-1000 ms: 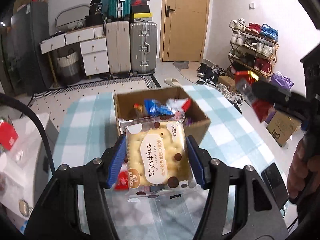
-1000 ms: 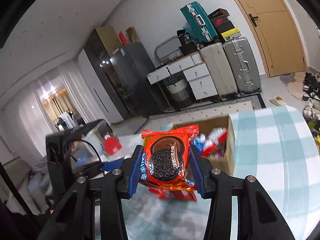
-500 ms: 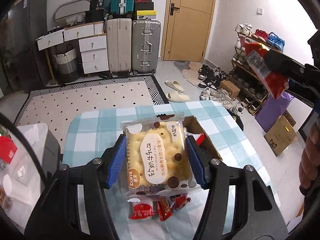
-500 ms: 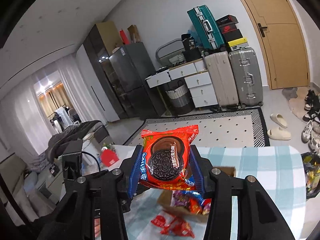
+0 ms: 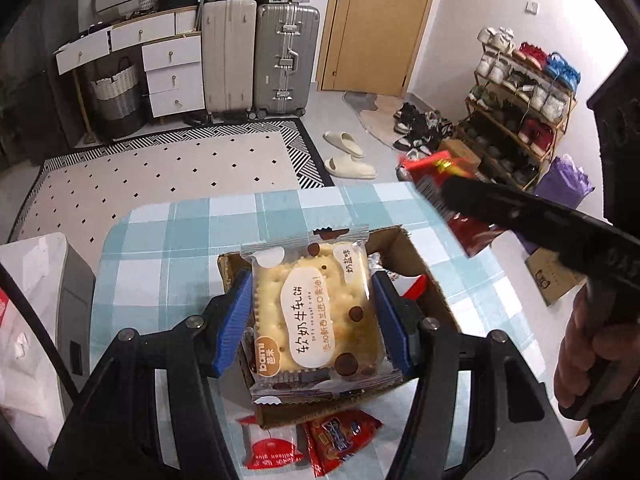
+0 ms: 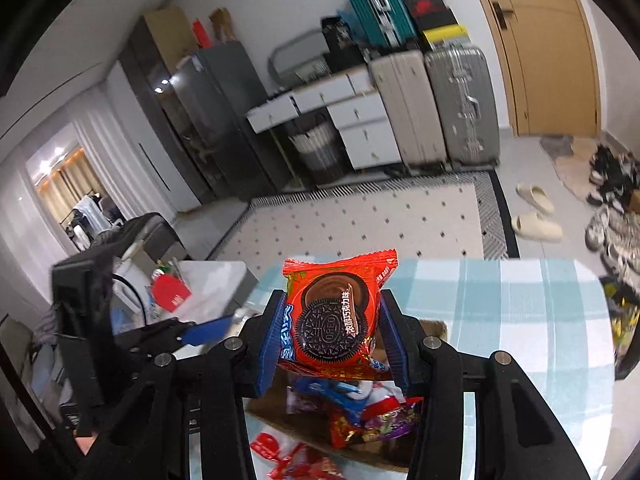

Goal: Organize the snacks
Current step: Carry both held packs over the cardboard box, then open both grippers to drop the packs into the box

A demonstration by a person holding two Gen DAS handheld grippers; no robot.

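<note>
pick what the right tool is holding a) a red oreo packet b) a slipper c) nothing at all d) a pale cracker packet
a, in the right wrist view the right tool has its blue pads pressed on both sides of a red oreo packet, held up above the cardboard box of snacks; the pale cracker packet is in the left tool.

We see both wrist views looking steeply down from close above the checked tabletop (image 5: 168, 248) and snack box (image 5: 420, 268), each facing the far suitcases (image 6: 460, 104) and door (image 5: 376, 28), sharing box, rug (image 6: 360, 220) and slippers (image 5: 348, 156).
</note>
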